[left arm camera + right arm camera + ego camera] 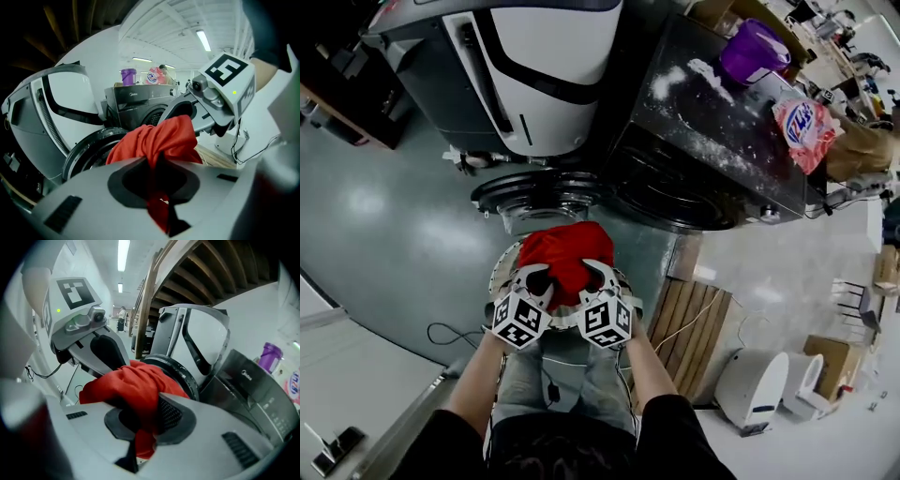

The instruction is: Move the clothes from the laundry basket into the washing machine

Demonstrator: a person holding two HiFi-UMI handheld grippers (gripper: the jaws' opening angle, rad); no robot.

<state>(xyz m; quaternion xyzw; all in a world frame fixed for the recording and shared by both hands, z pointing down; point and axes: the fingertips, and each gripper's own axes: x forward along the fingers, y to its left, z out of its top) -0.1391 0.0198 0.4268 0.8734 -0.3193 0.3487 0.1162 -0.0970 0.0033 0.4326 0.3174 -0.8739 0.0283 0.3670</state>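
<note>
Above a glossy grey floor, a red garment (565, 248) is held bunched just in front of the washing machine (703, 150), clamped by the left gripper (539, 281) and the right gripper (598, 275) at gathered folds, judged the surest hold on such light, limp cloth.

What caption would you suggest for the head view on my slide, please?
Left gripper and right gripper together hold a red garment before the open washing machine.
</note>
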